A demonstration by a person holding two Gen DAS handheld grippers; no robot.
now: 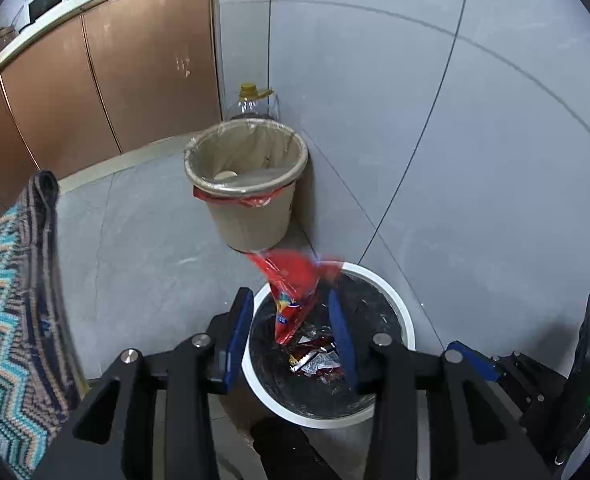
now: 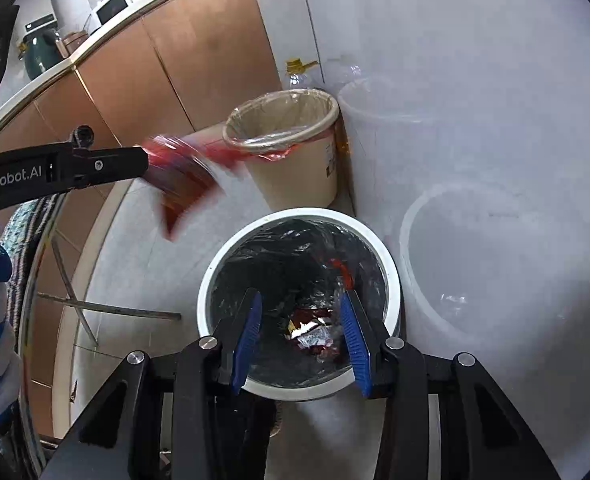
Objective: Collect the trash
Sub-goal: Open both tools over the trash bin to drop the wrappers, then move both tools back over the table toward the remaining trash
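Left gripper [image 1: 291, 332]: spread wide over the bin, touching nothing.
Right gripper [image 2: 301, 336]: spread, empty.
Red wrapper [image 1: 295, 296]: blurred, mid-air between left fingers, lower centre.
White bin [image 1: 399, 308]: black-lined, wrappers inside.

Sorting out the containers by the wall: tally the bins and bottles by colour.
White bin with black liner: 1
Beige bin with red liner: 1
Clear bottle with yellow cap: 1
Total: 3
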